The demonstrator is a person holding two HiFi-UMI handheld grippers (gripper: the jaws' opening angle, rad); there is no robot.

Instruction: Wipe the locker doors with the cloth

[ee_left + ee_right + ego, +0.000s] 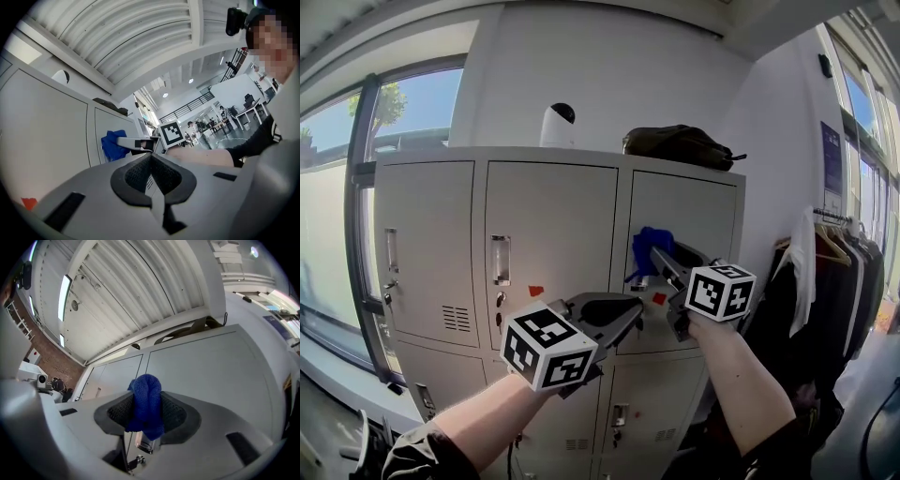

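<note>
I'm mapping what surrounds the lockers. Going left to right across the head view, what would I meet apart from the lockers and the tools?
window → white dome device → black bag → hanging clothes

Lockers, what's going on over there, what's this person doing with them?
A person stands in front of a bank of grey lockers with a gripper in each hand. The right gripper is shut on a blue cloth and holds it up at the upper right door. The left gripper is shut and empty, and hangs lower, in front of the lockers.
</note>
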